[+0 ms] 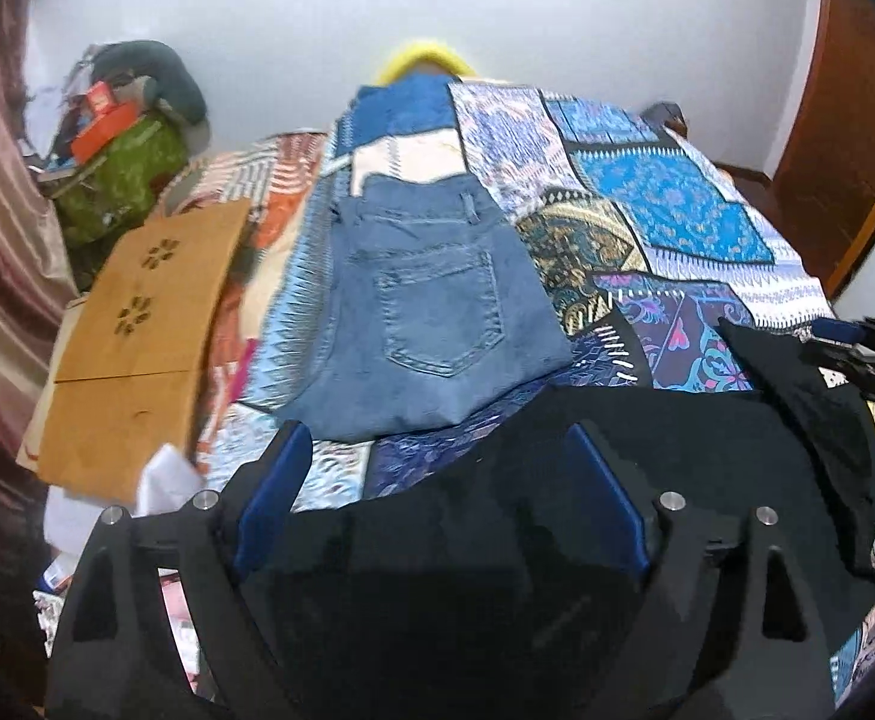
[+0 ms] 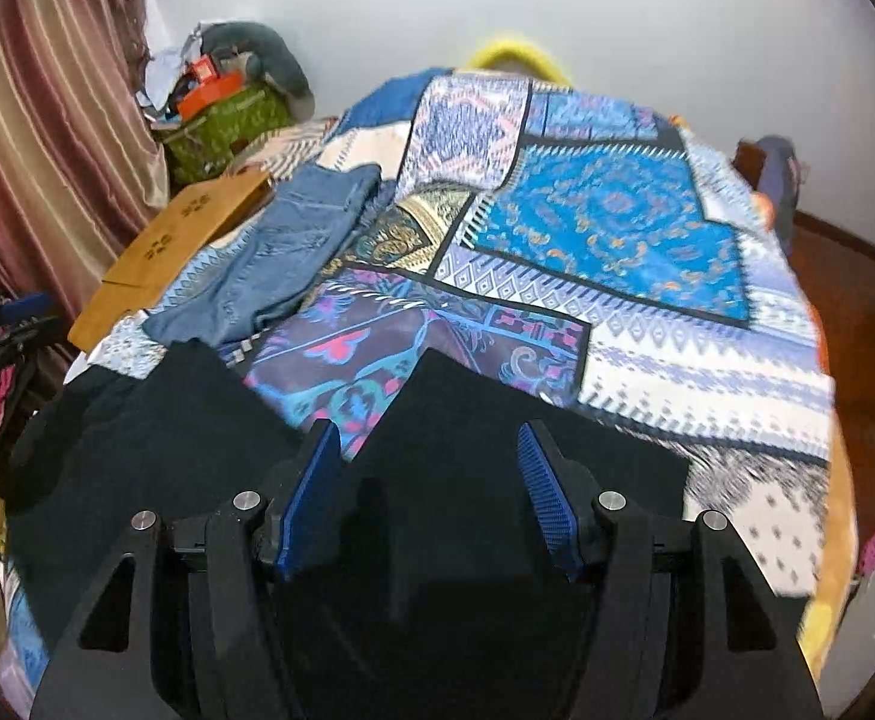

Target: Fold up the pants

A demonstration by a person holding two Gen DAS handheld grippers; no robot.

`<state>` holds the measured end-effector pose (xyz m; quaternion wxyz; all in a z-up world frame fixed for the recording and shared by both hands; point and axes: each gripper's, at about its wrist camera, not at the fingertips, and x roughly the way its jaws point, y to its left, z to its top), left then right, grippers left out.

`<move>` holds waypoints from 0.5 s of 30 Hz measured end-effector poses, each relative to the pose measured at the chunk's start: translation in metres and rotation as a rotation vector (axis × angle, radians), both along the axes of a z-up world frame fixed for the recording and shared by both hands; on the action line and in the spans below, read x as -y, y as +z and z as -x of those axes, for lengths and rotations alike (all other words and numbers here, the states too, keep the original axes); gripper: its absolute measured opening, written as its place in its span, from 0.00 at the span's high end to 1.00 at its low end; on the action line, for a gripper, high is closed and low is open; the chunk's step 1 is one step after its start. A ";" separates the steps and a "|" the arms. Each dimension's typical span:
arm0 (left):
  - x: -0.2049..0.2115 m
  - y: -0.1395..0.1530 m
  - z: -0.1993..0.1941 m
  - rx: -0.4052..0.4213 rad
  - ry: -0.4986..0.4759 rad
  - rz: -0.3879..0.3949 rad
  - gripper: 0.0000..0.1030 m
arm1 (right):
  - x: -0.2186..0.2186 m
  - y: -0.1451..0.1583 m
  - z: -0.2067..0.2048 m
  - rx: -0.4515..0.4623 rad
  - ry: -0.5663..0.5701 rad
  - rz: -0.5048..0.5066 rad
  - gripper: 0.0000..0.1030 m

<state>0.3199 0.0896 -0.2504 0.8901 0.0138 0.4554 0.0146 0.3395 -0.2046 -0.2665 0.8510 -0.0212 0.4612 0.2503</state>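
You stood at the foot of a bed [image 2: 647, 360] covered with a patchwork bedspread [image 1: 665, 204] of blue, white and purple printed squares. A pair of black pants [image 1: 557, 450] lay across the near end of the bed, right below both of your grippers.

Your left gripper [image 1: 440, 480] hung over the black pants with its blue-padded fingers [image 1: 275, 480] spread wide apart. The dark cloth lay beneath and between them, but the pads did not press on it, so this gripper was released.

Your right gripper [image 2: 431, 468] also hung over the black pants, its ribbed blue pads standing apart and not pinching the cloth. A pointed corner of the pants rose between the fingers in the right wrist view, and a second dark fold lay to the left of it. This gripper was released too.

Farther up the bed, a folded pair of blue jeans [image 1: 431, 306] lay flat with a back pocket facing up, just beyond the black pants. To the left of the jeans lay a tan wooden board [image 1: 143, 324] with flower-shaped cutouts. Behind that, against the white wall, sat a heap of clutter [image 2: 227, 108] with a green bag and an orange box. Striped curtains [image 2: 47, 120] hung on the far left.
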 end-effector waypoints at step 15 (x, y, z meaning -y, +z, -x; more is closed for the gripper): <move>0.025 -0.058 -0.032 -0.146 -0.072 -0.019 0.16 | -0.021 -0.040 -0.052 -0.167 0.092 -0.015 0.89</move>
